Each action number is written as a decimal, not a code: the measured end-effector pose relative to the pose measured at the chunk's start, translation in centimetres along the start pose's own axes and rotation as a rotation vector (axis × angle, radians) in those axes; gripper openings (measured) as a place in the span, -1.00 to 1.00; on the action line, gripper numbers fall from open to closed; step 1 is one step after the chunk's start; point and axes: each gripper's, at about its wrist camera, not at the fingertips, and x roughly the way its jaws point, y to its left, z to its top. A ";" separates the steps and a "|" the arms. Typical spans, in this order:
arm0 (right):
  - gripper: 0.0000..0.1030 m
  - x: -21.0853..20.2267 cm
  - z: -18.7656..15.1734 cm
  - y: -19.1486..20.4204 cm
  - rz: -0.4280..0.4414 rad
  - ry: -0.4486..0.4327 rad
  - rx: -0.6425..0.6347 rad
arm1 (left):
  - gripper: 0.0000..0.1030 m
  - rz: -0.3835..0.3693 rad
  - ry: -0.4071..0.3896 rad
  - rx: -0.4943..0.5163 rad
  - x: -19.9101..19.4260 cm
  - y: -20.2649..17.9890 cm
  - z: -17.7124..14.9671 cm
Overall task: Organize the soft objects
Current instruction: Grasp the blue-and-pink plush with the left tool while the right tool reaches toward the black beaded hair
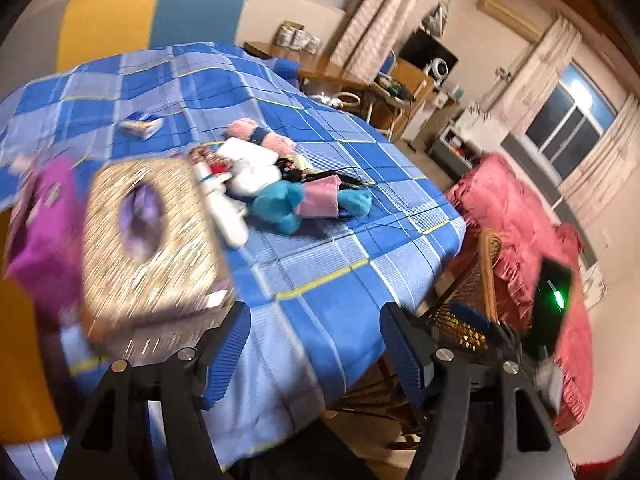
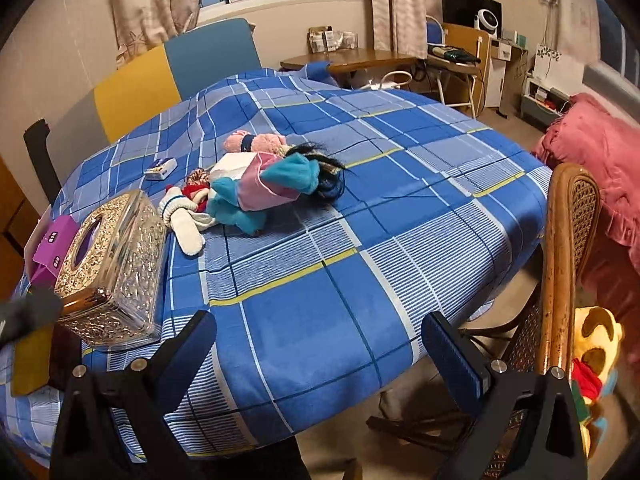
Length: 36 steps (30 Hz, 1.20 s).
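While the left wrist view was smeared by motion blur, its left gripper (image 1: 314,320) stood wide apart with nothing between the blue pads, over the near edge of the checked blue tablecloth (image 1: 320,264). A pile of soft toys (image 1: 276,184) lay at about eleven o'clock from the gripper, well apart from it. An embossed gold tissue box (image 1: 148,240) sat at nine to ten o'clock, a purple box (image 1: 48,232) just beyond it at nine o'clock.

From the right wrist view, the right gripper (image 2: 318,336) was likewise wide, empty, above the cloth's near edge. The soft toys (image 2: 260,188) lay heaped near the table's middle, at roughly eleven o'clock, a white sock (image 2: 186,232) at their left edge. The tissue box (image 2: 114,264) stood at nine o'clock. A rattan chair (image 2: 568,264) stood at three o'clock, with a yellow plush toy (image 2: 600,352) beside it at four o'clock.
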 end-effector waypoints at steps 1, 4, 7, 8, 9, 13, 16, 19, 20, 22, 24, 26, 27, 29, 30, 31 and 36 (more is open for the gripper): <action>1.00 0.0 0.0 0.0 0.002 0.003 -0.001 | 0.33 0.002 0.008 0.020 1.0 -0.3 0.9; 1.00 0.3 -0.1 -0.4 0.005 0.012 0.006 | 0.33 0.032 0.055 0.088 5.1 -1.5 3.5; 1.00 0.6 -0.1 -0.8 0.010 0.024 0.025 | 0.33 0.129 0.094 0.149 9.0 -1.6 5.4; 1.00 0.7 -0.1 -1.0 0.014 0.028 0.033 | 0.33 0.167 0.111 0.166 10.4 -1.6 6.1; 1.00 0.8 -0.1 -1.1 0.015 0.034 0.038 | 0.33 0.191 0.122 0.179 11.2 -1.6 6.4; 1.00 1.4 -0.1 -1.8 0.026 0.053 0.063 | 0.33 0.284 0.160 0.265 15.3 -1.7 8.1; 1.00 1.5 -0.1 -1.8 0.034 0.057 0.059 | 0.33 0.308 0.196 0.248 18.0 -0.7 9.0; 1.00 1.6 -0.1 -1.8 0.041 0.061 0.058 | 0.33 0.328 0.230 0.266 20.1 -0.4 9.0; 1.00 1.7 -0.1 -1.9 0.044 0.063 0.058 | 0.33 0.308 0.228 0.260 20.5 -0.2 9.0; 1.00 1.8 -0.1 -2.0 0.050 0.064 0.059 | 0.33 0.335 0.211 0.257 20.8 0.0 9.0; 1.00 1.9 -0.1 -2.0 0.057 0.059 0.059 | 0.33 0.329 0.194 0.241 20.9 0.1 9.0; 1.00 1.9 -0.1 -2.1 0.060 0.055 0.060 | 0.24 0.347 0.195 0.217 21.3 0.5 9.1; 1.00 2.0 -0.1 -2.2 0.062 0.054 0.060 | 0.16 0.362 0.207 0.194 21.6 0.8 9.1; 1.00 2.0 -0.1 -2.3 0.068 0.050 0.063 | -0.02 0.352 0.217 0.138 21.6 1.7 9.0; 1.00 2.0 0.0 -2.4 0.070 0.048 0.065 | -0.06 0.334 0.201 0.103 21.3 2.0 9.0; 1.00 1.9 0.0 -2.4 0.074 0.041 0.069 | -0.13 0.324 0.191 0.071 20.8 2.3 9.0; 1.00 0.9 0.7 -2.3 0.067 -0.018 0.057 | -0.20 0.277 0.139 0.001 18.6 2.5 8.5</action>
